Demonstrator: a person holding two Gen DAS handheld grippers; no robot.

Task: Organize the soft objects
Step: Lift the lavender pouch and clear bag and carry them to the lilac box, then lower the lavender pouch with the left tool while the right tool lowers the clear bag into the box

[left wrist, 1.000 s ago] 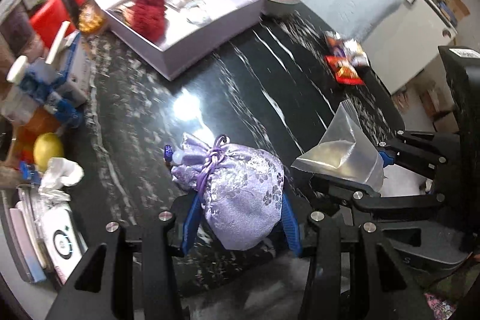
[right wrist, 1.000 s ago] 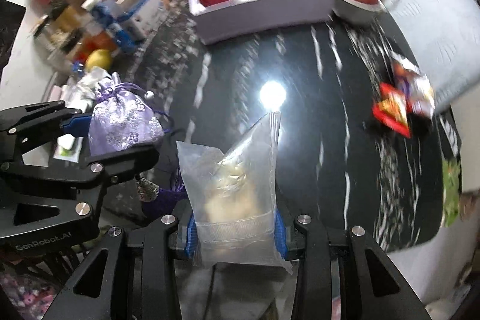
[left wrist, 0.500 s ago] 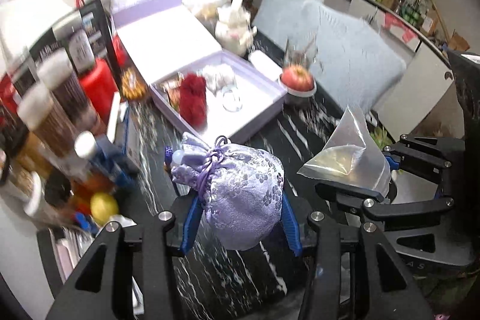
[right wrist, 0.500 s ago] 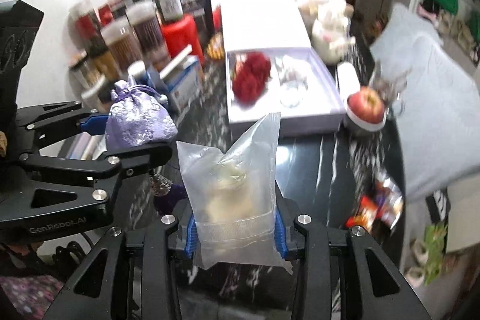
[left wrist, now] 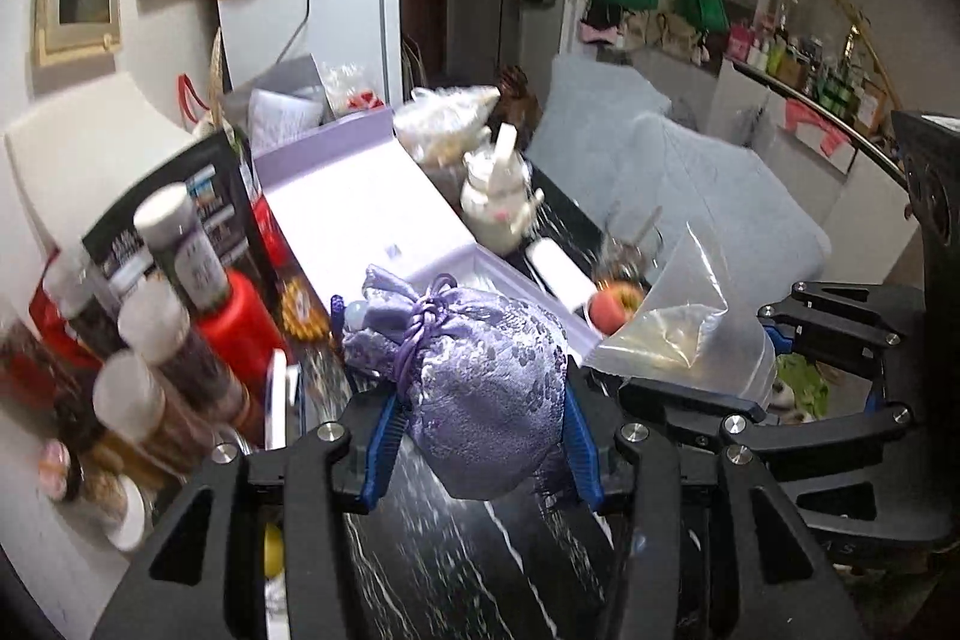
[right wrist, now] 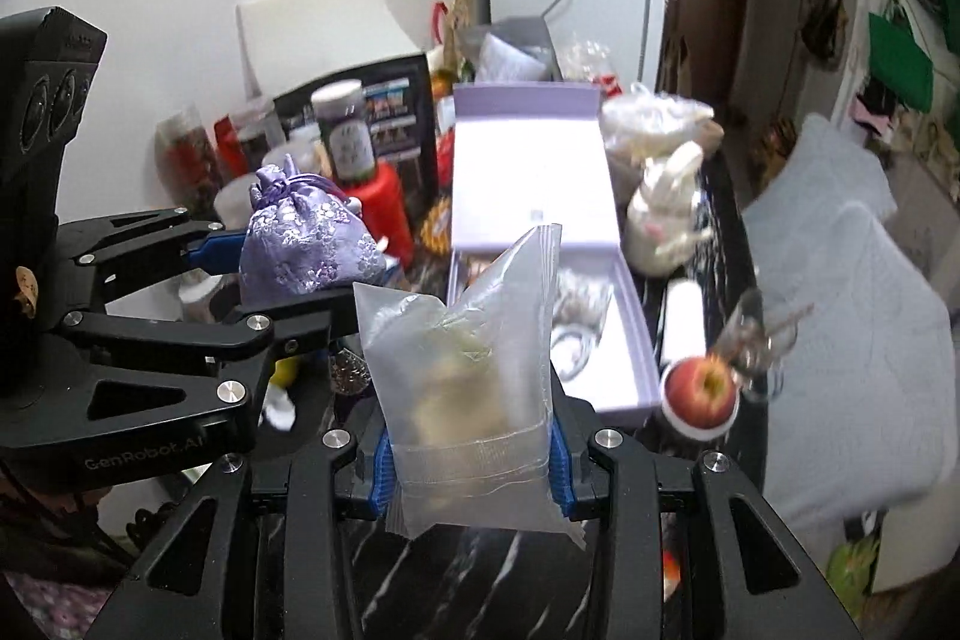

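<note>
1. While both grippers hang above the dark marbled surface, each one carries a single soft thing.
2. The left gripper has its jaws closed narrowly on one purple brocade pouch, whose tied neck points up and away from the jaws.
3. The right gripper has its jaws clamped on the lower part of one clear plastic bag; pale contents show through it, too blurred to identify.
4. Seen from the right wrist, the pouch is to the left of the bag and apart from it.
5. Beyond both sets of jaws lies one open lilac box with its lid raised behind it; its contents are hard to count.
6. Right of the box, one red apple rests in one white dish.
7. Left of the left jaws stand several white-capped jars; at least four are visible, blurred.
</note>
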